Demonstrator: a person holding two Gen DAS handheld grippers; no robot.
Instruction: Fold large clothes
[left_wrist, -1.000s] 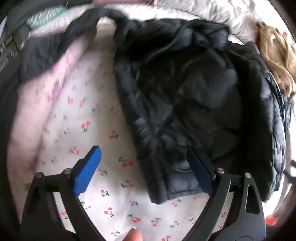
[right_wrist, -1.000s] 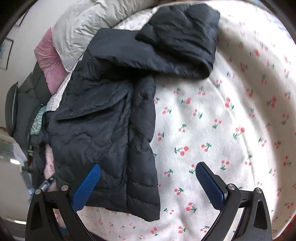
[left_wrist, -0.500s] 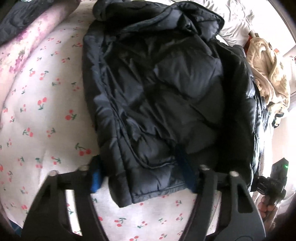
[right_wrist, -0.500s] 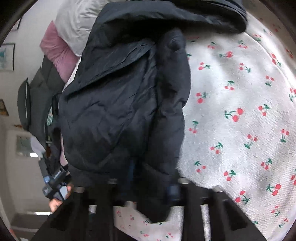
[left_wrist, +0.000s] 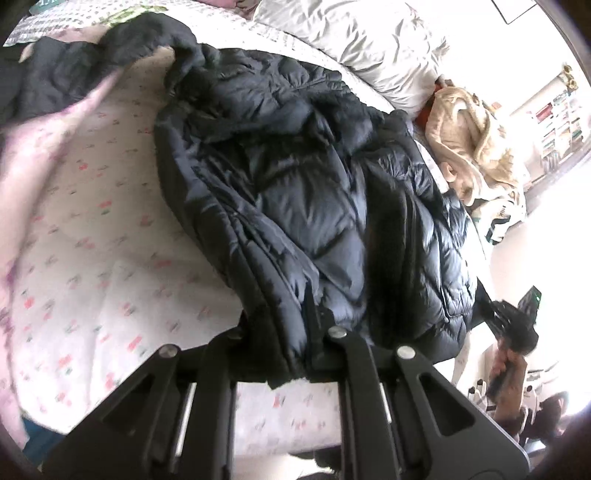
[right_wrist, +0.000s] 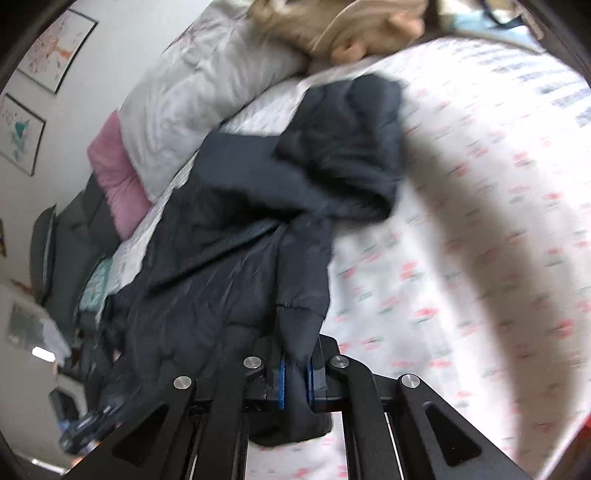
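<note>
- The dark puffer jacket (left_wrist: 317, 206) lay spread across the bed (left_wrist: 110, 266), on a white sheet printed with small red cherries.
- The left gripper (left_wrist: 284, 332) was clamped on the near bottom edge of the jacket; its jaws had just been closing, and the bunched quilted layers of the hem were pinched between them.
- In the left wrist view the hem rose from the sheet into the jaws, and a short flap of fabric hung below the fingers.
- The right gripper (right_wrist: 294, 376) was closed tight on another part of the jacket's (right_wrist: 229, 266) near edge, with dark fabric squeezed between its blue pads (right_wrist: 282, 380).
- A fold of the fabric bulged out beneath the right gripper's fingers, over the sheet (right_wrist: 461, 240).
- The jacket's far end, with a rumpled dark mass like a hood or sleeve, lay toward the grey-white pillow (left_wrist: 369, 37) at the head of the bed.
- A beige fleecy garment (left_wrist: 476, 133) lay in a heap beside the pillow, just beyond the jacket's far side.
- A pink cushion (right_wrist: 114, 177) sat against the pillow in the right wrist view, near the wall with two framed pictures (right_wrist: 40, 85).
- Another dark garment (left_wrist: 74, 70) and a pink cloth (left_wrist: 33, 155) lay at the far left of the bed in the left wrist view, apart from the jacket.
- Both views were blurred, so the fine stitching on the sheet print could not be made out.
</note>
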